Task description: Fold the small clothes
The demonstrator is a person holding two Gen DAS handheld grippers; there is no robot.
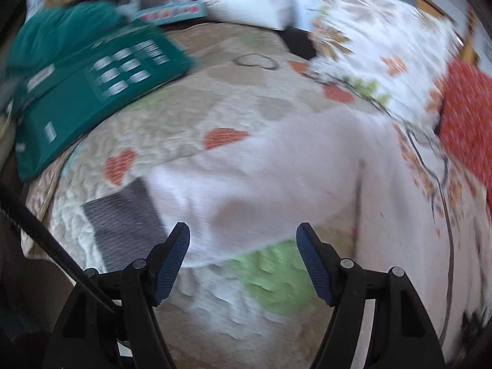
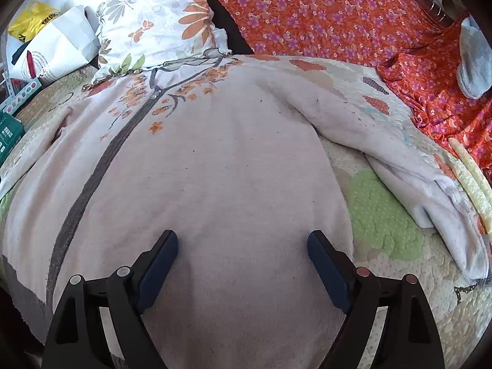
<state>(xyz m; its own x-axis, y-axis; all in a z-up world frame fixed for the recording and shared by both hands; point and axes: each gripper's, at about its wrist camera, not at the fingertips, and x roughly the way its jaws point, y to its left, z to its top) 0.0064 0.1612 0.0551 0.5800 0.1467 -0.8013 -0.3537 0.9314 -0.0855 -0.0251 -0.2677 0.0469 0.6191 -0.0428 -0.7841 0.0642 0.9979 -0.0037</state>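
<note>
A pale pink zip-up jacket [image 2: 215, 169] with orange flower print and a grey zipper band lies spread on a quilted bedspread [image 2: 384, 224]. Its right sleeve [image 2: 399, 166] stretches out to the right. In the left wrist view its left sleeve [image 1: 261, 178] with a grey cuff [image 1: 123, 215] lies across the quilt [image 1: 270, 276]. My left gripper [image 1: 243, 246] is open, just above the sleeve's near edge. My right gripper [image 2: 243, 252] is open over the jacket's lower front. Neither holds anything.
A green box [image 1: 92, 92] lies at the bed's left. A floral pillow [image 2: 160, 30] and an orange flowered cloth [image 2: 338, 15] lie behind the jacket. White paper bags [image 2: 61, 49] stand at the back left. A grey sock [image 2: 473, 58] lies far right.
</note>
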